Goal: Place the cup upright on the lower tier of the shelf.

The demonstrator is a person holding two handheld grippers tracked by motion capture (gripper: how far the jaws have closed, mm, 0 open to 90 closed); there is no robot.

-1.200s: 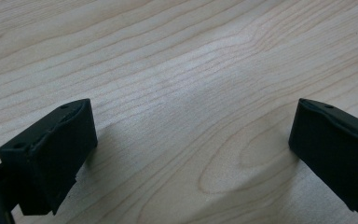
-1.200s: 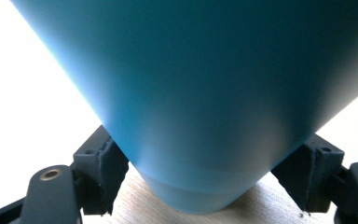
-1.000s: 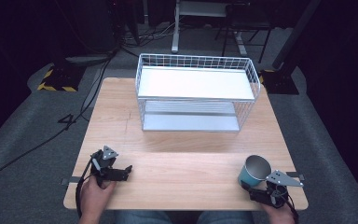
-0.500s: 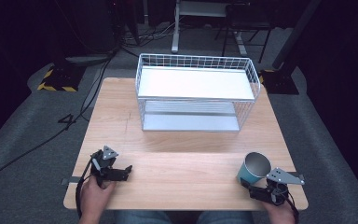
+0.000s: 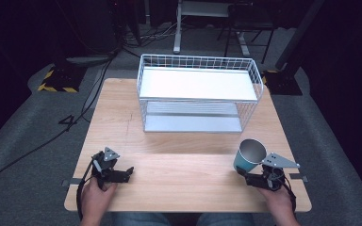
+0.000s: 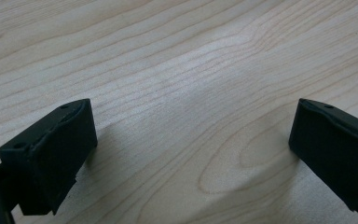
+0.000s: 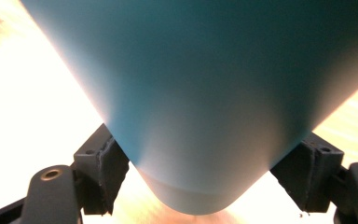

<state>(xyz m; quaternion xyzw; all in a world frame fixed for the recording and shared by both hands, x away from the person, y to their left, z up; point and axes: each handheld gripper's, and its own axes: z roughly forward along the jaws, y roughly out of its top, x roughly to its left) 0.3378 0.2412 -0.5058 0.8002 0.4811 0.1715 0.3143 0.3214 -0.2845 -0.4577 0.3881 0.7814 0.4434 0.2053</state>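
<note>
A teal cup [image 5: 250, 156] with a silvery inside hangs tilted a little above the wooden table [image 5: 184, 141] at the front right. My right gripper [image 5: 246, 178] is shut on it low on its wall. In the right gripper view the cup [image 7: 200, 93] stands wedged between the two black pads [image 7: 109, 172], its base toward the camera. My left gripper [image 5: 125, 174] rests at the front left of the table, held by a hand. Its jaws stand wide apart in the left gripper view, where the gripper [image 6: 191, 154] has nothing but bare wood between them.
A white wire basket rack [image 5: 198, 94] with a flat white top shelf and a lower shelf stands at the back middle of the table. Cables and a stand's legs lie on the dark floor behind. Bare wood lies between the two hands.
My right gripper has lifted the teal cup off the table and carried it slightly left and up, and the cup now tilts. The left hand has stayed put.
</note>
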